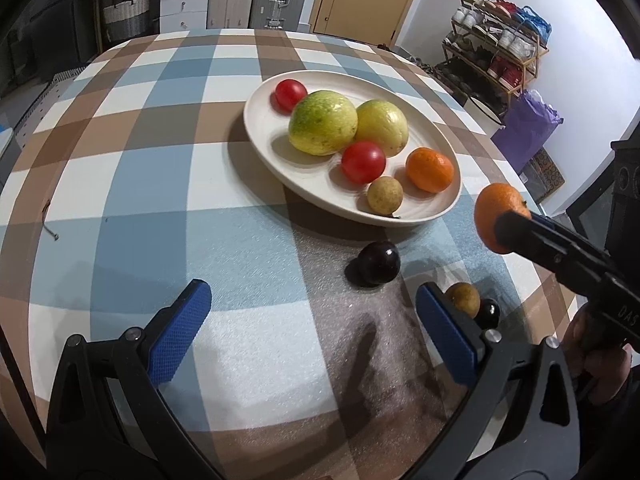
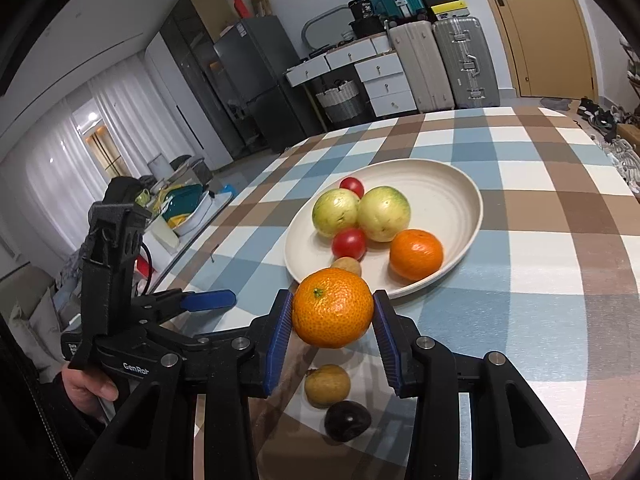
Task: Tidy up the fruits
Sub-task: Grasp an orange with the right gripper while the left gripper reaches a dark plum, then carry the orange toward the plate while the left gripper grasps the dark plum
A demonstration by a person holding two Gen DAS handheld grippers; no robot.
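Gripping a mandarin [image 2: 332, 307] above the checked tabletop [image 2: 540, 208] just short of the cream plate [image 2: 452, 188], right claw [image 2: 332, 312] clamped on it, plate holding guavas, tomatoes, another mandarin, left claw [image 1: 312, 312] spread wide, empty, dark plum [image 1: 378, 262] nearby.

Fruit plate [image 1: 400, 216], held tangerine [image 1: 496, 208] nearby

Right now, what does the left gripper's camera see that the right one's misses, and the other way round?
Only the left view shows the shoe rack and a dark plum near the plate. Only the right view shows the fridge and curtains. Both show the plate of fruit and the mandarin clamped in the right gripper.
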